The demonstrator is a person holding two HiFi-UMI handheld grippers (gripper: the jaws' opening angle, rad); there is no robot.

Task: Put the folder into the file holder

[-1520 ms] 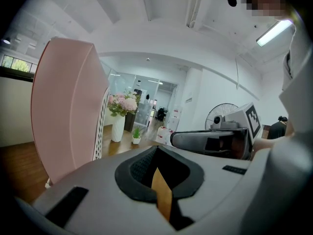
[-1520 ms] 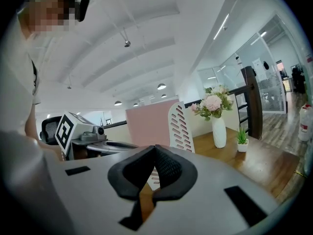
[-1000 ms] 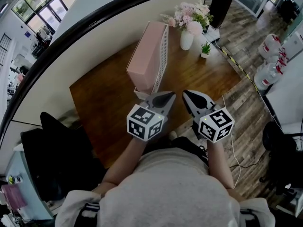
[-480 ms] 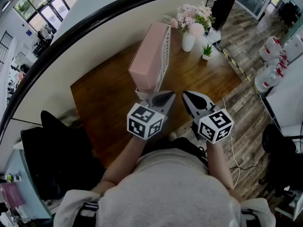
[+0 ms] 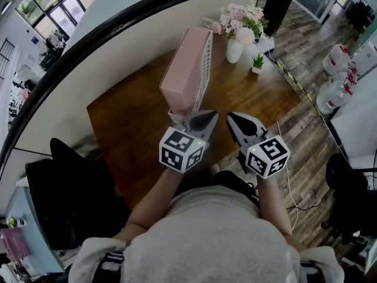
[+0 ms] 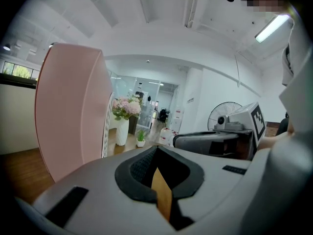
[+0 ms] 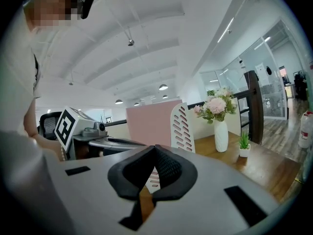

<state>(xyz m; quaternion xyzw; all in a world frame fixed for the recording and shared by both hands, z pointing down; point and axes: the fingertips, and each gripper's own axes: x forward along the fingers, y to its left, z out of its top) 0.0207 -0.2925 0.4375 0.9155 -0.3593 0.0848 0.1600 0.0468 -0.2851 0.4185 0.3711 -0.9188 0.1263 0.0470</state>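
Note:
A pink folder (image 5: 184, 69) stands upright in the white slotted file holder (image 5: 204, 69) on the wooden table (image 5: 129, 117). My left gripper (image 5: 208, 118) hovers just short of the holder's near end, jaws shut with nothing between them. My right gripper (image 5: 231, 119) hangs beside it to the right, also shut and empty. In the left gripper view, the folder (image 6: 73, 111) fills the left side, with the holder's slotted wall (image 6: 105, 136) beside it. In the right gripper view, the folder (image 7: 149, 124) and holder (image 7: 182, 129) stand straight ahead, with the left gripper (image 7: 98, 143) at the left.
A white vase of pink flowers (image 5: 235, 37) and a small potted plant (image 5: 256, 62) stand at the table's far right corner. A black office chair (image 5: 70, 187) is at the left. Water bottles (image 5: 336, 75) sit on the floor at the right.

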